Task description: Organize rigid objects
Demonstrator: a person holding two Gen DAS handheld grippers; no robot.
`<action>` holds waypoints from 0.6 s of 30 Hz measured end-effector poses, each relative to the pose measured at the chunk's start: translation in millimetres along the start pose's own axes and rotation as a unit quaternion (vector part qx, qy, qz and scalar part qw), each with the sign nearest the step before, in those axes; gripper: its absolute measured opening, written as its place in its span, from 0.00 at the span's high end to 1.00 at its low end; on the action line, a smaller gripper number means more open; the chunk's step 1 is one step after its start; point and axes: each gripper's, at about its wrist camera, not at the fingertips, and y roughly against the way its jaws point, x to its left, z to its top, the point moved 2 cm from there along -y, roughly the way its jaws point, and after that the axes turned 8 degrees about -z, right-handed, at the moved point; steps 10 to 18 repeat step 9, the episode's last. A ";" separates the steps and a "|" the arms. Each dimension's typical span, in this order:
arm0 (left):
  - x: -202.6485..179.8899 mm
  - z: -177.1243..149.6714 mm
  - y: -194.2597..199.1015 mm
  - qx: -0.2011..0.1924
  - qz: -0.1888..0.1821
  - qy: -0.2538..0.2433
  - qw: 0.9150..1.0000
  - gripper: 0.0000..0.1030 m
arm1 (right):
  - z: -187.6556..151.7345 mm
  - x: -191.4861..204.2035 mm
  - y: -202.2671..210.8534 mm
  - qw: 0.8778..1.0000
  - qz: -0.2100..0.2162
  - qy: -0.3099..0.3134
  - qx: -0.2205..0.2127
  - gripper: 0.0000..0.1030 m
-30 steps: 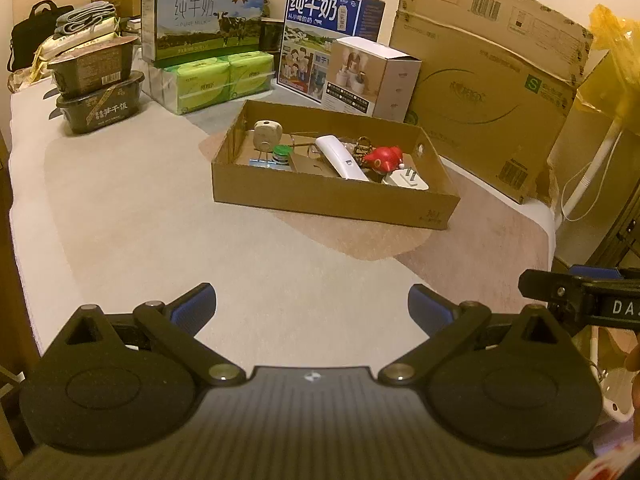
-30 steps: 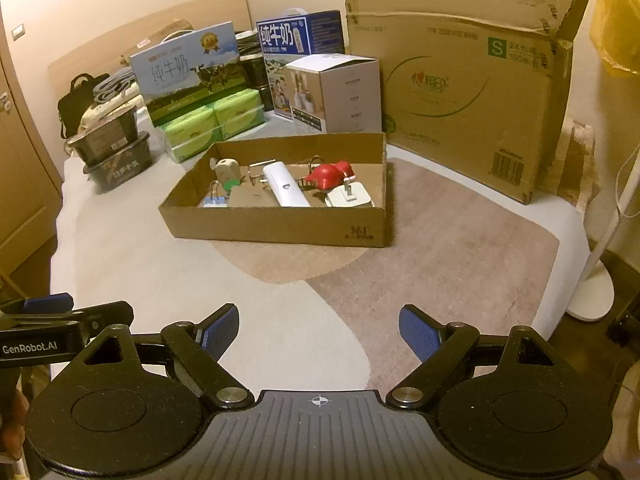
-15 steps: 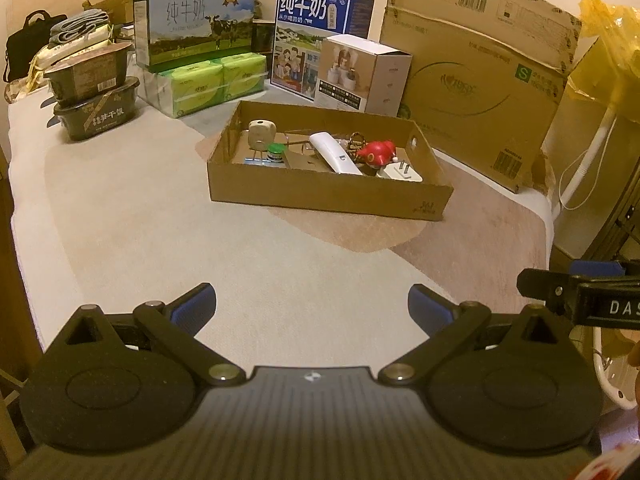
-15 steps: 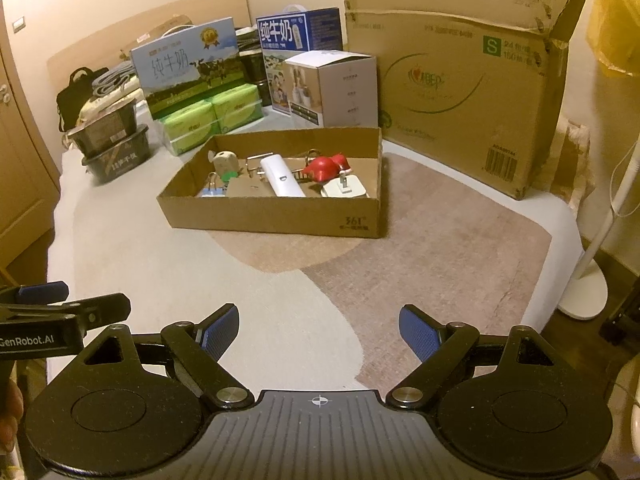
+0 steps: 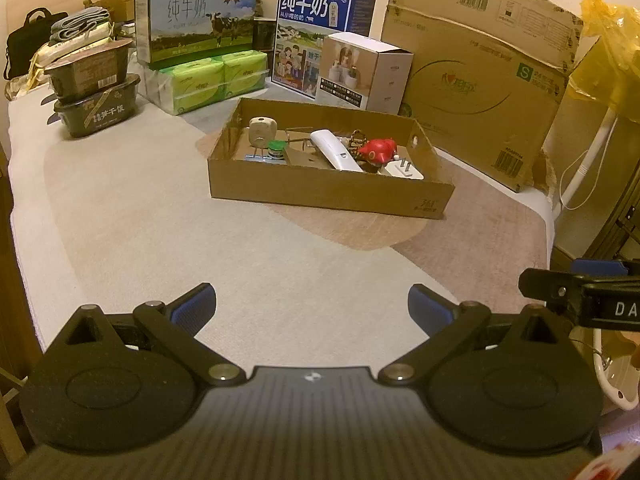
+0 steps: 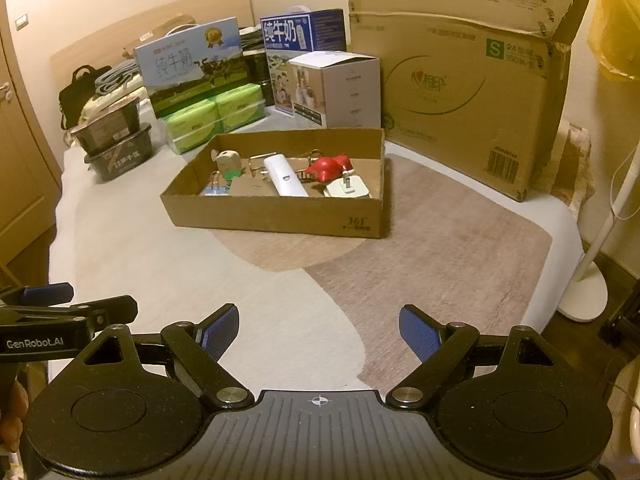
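Observation:
A shallow cardboard tray [image 5: 328, 192] [image 6: 276, 216] lies in the middle of the bed. Inside it are a beige device [image 5: 262, 130] [image 6: 228, 162], a green cap [image 5: 276, 146], a white remote [image 5: 334, 150] [image 6: 285, 176], a red toy [image 5: 379, 150] [image 6: 326, 168], a white plug [image 5: 404, 170] [image 6: 348, 190] and some metal bits. My left gripper [image 5: 312, 306] hovers open over the near bedspread, well short of the tray, holding nothing. My right gripper [image 6: 319, 330] is open and empty too, beside the left one.
Behind the tray stand a large cardboard carton [image 5: 480, 80], a white product box [image 5: 364, 68], two milk cartons [image 5: 196, 12], green tissue packs [image 5: 204, 80] and stacked black food bowls [image 5: 92, 92]. The bed edge and a white stand [image 6: 588, 280] lie to the right.

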 end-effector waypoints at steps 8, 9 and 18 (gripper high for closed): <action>1.1 -0.7 -0.4 -0.003 -0.006 0.002 1.000 0.01 | -1.1 1.0 -1.4 1.000 0.002 0.000 0.001 0.16; 1.3 -0.9 -0.4 -0.003 -0.006 0.003 1.000 0.01 | -1.2 1.0 -1.3 1.000 0.001 0.000 0.001 0.16; 1.3 -0.9 -0.4 -0.003 -0.006 0.003 1.000 0.01 | -1.2 1.0 -1.3 1.000 0.001 0.000 0.001 0.16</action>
